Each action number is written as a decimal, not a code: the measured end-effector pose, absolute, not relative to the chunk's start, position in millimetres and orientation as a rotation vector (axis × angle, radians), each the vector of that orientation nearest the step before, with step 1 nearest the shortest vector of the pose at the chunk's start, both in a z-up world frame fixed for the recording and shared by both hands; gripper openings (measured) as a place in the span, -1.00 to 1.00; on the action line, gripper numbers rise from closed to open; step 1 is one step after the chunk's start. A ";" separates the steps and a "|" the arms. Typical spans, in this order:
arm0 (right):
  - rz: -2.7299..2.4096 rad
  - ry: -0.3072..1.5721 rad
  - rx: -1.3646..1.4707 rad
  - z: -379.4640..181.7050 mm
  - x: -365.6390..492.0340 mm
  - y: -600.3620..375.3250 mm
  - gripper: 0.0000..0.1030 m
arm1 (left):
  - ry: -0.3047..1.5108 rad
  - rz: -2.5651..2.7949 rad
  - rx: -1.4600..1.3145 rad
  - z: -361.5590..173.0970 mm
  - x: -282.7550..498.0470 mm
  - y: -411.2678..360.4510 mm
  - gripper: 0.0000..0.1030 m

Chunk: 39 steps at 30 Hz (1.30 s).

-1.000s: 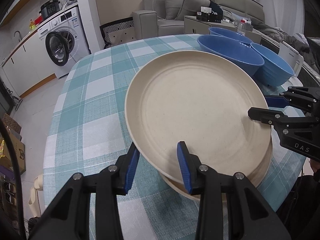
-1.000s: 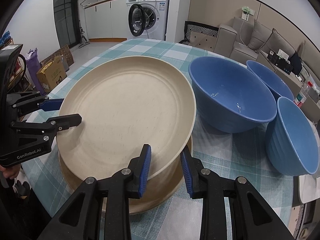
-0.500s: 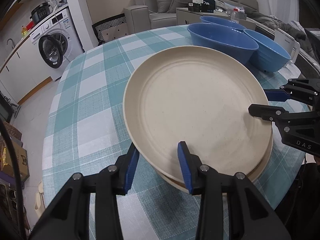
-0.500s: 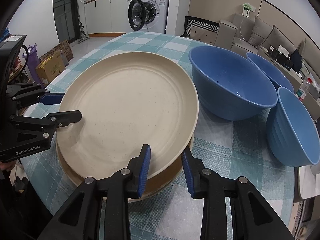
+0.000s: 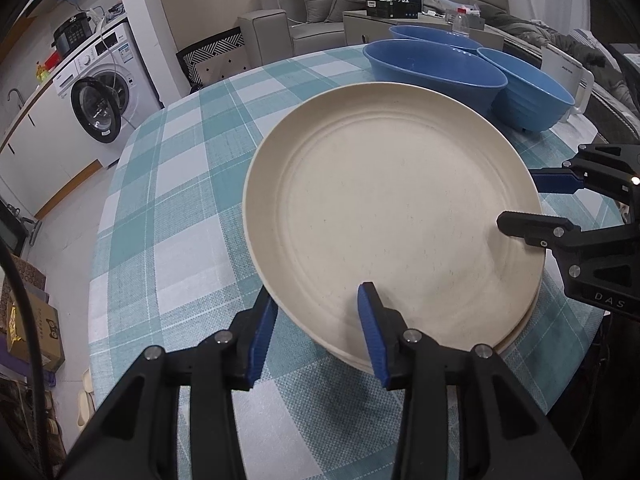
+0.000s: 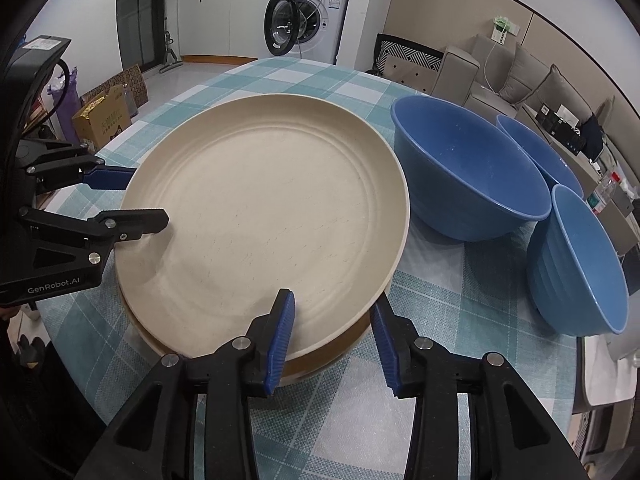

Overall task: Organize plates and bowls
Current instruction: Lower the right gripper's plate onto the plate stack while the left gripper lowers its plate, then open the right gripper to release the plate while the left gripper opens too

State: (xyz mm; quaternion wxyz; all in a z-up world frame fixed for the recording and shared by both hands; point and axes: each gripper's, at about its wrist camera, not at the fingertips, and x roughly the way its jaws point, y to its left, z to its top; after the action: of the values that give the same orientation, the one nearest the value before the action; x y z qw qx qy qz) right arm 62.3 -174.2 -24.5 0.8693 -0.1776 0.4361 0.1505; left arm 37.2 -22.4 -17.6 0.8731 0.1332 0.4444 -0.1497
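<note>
- The step in hand looks like stacking plates — the top plate (image 6: pixel 264 216) is sitting on a lower plate (image 6: pixel 320 360), whose rim is peeking out along the near edge.
- The left gripper (image 5: pixel 316 332) is straddling the top plate's rim, 1 blue pad (image 5: pixel 370 332) over the plate and the other outside and below the edge; the jaws are spread with a visible gap, so it is not clamping.
- The right gripper (image 6: pixel 334 338) is doing the same at a neighbouring part of the rim, its jaws apart and gripping nothing.
- Both tools are coming in low and nearly level with the tablecloth (image 5: pixel 168 208), pointing toward the plate's centre from 2 sides.
- 3 blue bowls (image 6: pixel 472 172) are standing just beyond the plates, close together and near the plate's far edge — not yet nested.
- Judging from this, the next move calls for backing both tools off the rim without dragging the plate, then reaching for a bowl; a careless pull could slide the top plate off-centre.
</note>
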 end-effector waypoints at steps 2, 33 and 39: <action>0.315 0.915 -0.376 -24.1 60.2 -174.0 -0.22 | 0.929 -0.314 0.285 -17.8 36.6 -22.9 -0.20; 0.328 0.884 -0.505 -32.7 43.8 -156.3 0.24 | 0.948 -0.336 0.351 -22.4 31.9 -32.2 0.16; 0.322 0.880 -0.485 -31.2 45.7 -161.6 0.46 | 0.960 -0.339 0.318 -23.4 35.0 -29.1 0.22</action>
State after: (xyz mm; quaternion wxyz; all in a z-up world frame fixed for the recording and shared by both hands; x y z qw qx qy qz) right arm 45.7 -161.6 -31.2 0.8640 -0.2312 0.4201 0.1534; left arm 35.0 -29.1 -23.4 0.8612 0.1516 0.4574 -0.1616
